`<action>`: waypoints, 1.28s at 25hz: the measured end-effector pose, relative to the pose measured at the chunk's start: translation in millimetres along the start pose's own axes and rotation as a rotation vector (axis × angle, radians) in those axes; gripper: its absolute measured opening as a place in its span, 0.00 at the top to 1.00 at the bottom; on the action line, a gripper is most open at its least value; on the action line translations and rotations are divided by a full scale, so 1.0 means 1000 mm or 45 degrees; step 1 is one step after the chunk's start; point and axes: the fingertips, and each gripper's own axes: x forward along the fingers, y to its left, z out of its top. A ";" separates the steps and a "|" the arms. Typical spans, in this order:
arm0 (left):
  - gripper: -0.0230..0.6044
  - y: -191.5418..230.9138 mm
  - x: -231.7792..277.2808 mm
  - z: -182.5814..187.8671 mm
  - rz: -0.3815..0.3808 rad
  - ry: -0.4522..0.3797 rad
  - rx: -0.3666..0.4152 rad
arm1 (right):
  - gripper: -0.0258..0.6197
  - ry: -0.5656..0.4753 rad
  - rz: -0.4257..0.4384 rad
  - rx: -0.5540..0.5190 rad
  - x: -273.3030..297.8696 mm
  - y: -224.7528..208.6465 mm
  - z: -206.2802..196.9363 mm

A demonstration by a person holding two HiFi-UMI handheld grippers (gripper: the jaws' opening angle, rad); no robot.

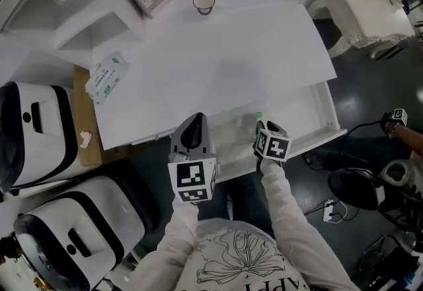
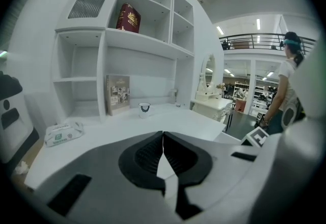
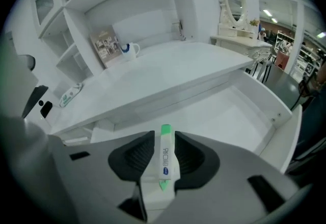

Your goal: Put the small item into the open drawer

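White, green-tipped stick [image 3: 164, 162] sits between jaws of right gripper [image 3: 164, 140], above open white drawer [image 3: 229, 116].

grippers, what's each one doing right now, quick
left gripper: shut, nothing between its jaws.
right gripper: open, with the small white green-tipped tube between its jaws; the pads look just off it.

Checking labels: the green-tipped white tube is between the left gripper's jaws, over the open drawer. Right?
No: the green-tipped white tube stands between the jaws of the right gripper, not the left, over the open drawer. The right gripper view shows it.
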 end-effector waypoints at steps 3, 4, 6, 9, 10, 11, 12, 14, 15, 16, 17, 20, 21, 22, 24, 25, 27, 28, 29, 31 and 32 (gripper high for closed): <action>0.95 -0.006 -0.007 0.014 -0.010 -0.040 0.008 | 0.80 -0.117 0.022 0.033 -0.029 -0.001 0.018; 0.95 -0.009 -0.009 0.019 -0.014 -0.056 0.010 | 0.82 -0.160 0.020 0.043 -0.042 -0.002 0.027; 0.95 -0.014 -0.012 0.032 -0.024 -0.089 0.017 | 0.84 -0.255 0.024 0.062 -0.068 -0.004 0.044; 0.95 -0.023 -0.020 0.051 -0.039 -0.142 0.030 | 0.87 -0.402 0.033 0.080 -0.110 -0.004 0.070; 0.96 -0.027 -0.023 0.057 -0.045 -0.161 0.034 | 0.88 -0.450 0.038 0.084 -0.124 -0.004 0.078; 0.95 -0.030 -0.027 0.063 -0.050 -0.179 0.037 | 0.88 -0.498 0.045 0.088 -0.139 -0.003 0.086; 0.95 -0.034 -0.031 0.069 -0.054 -0.196 0.040 | 0.88 -0.545 0.054 0.089 -0.153 -0.002 0.093; 0.95 -0.040 -0.038 0.081 -0.062 -0.231 0.046 | 0.89 -0.644 0.067 0.081 -0.182 0.001 0.108; 0.96 -0.043 -0.042 0.087 -0.065 -0.250 0.050 | 0.89 -0.697 0.069 0.069 -0.196 0.003 0.115; 0.96 -0.045 -0.045 0.093 -0.069 -0.270 0.055 | 0.90 -0.750 0.068 0.050 -0.209 0.004 0.123; 0.95 -0.048 -0.048 0.098 -0.072 -0.287 0.059 | 0.90 -0.801 0.065 0.029 -0.222 0.006 0.129; 0.95 -0.054 -0.057 0.112 -0.079 -0.335 0.067 | 0.91 -0.934 0.052 -0.030 -0.258 0.010 0.145; 0.95 -0.056 -0.060 0.116 -0.081 -0.349 0.070 | 0.91 -0.975 0.046 -0.045 -0.270 0.011 0.149; 0.95 -0.058 -0.063 0.120 -0.083 -0.362 0.072 | 0.91 -1.013 0.039 -0.059 -0.280 0.012 0.153; 0.95 -0.061 -0.066 0.127 -0.088 -0.387 0.076 | 0.91 -1.082 0.025 -0.084 -0.299 0.013 0.160; 0.96 -0.062 -0.067 0.130 -0.090 -0.398 0.076 | 0.91 -1.110 0.018 -0.092 -0.306 0.013 0.163; 0.95 -0.064 -0.072 0.135 -0.095 -0.417 0.076 | 0.91 -1.151 0.008 -0.097 -0.319 0.012 0.165; 0.96 -0.066 -0.074 0.137 -0.097 -0.425 0.077 | 0.91 -1.166 0.006 -0.094 -0.325 0.012 0.165; 0.95 -0.068 -0.077 0.140 -0.099 -0.433 0.079 | 0.91 -1.179 0.005 -0.091 -0.329 0.011 0.166; 0.95 -0.071 -0.081 0.144 -0.103 -0.449 0.083 | 0.92 -1.203 0.001 -0.088 -0.337 0.008 0.167; 0.95 -0.072 -0.083 0.146 -0.105 -0.456 0.085 | 0.92 -1.213 -0.001 -0.087 -0.341 0.008 0.168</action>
